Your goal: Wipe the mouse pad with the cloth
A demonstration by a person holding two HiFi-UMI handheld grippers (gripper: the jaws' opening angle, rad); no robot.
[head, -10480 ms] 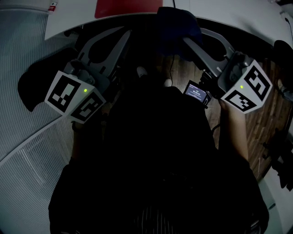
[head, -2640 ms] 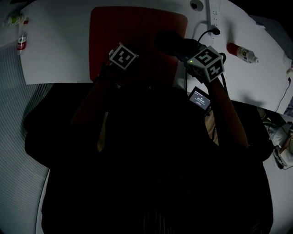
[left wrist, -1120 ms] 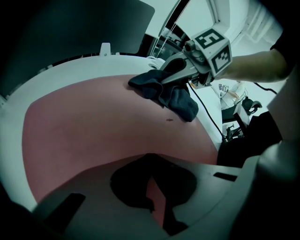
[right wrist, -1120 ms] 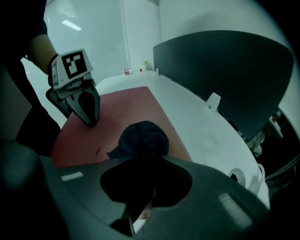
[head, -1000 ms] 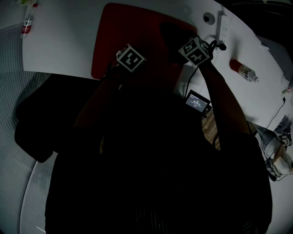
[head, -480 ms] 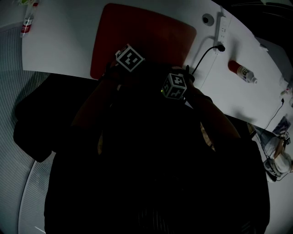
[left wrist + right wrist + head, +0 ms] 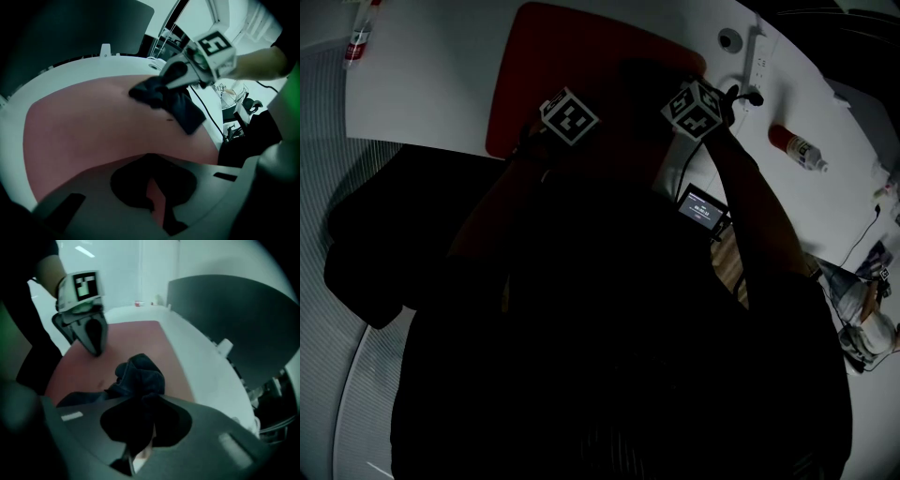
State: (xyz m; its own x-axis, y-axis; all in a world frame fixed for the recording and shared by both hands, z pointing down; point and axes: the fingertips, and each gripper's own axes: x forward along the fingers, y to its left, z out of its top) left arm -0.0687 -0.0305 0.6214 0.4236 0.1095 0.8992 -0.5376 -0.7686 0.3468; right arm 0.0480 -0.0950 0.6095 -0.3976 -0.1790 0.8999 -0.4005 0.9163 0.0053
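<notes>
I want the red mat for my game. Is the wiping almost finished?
Picking up looks done: the right gripper is shut on the cloth. In hand: the cloth touches the mouse pad while the left gripper, shut, points down at it. Left: unclear; the pad shows no wiped part.

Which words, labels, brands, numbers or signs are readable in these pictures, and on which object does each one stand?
No text can be read with certainty.
Small screen: lines of print, too small to read.
Red-labelled bottle: print too small to read.
Second bottle, at the head view's upper left: label blurred.
Left marker cube and right marker cube: black-and-white square patterns only, no letters.
</notes>
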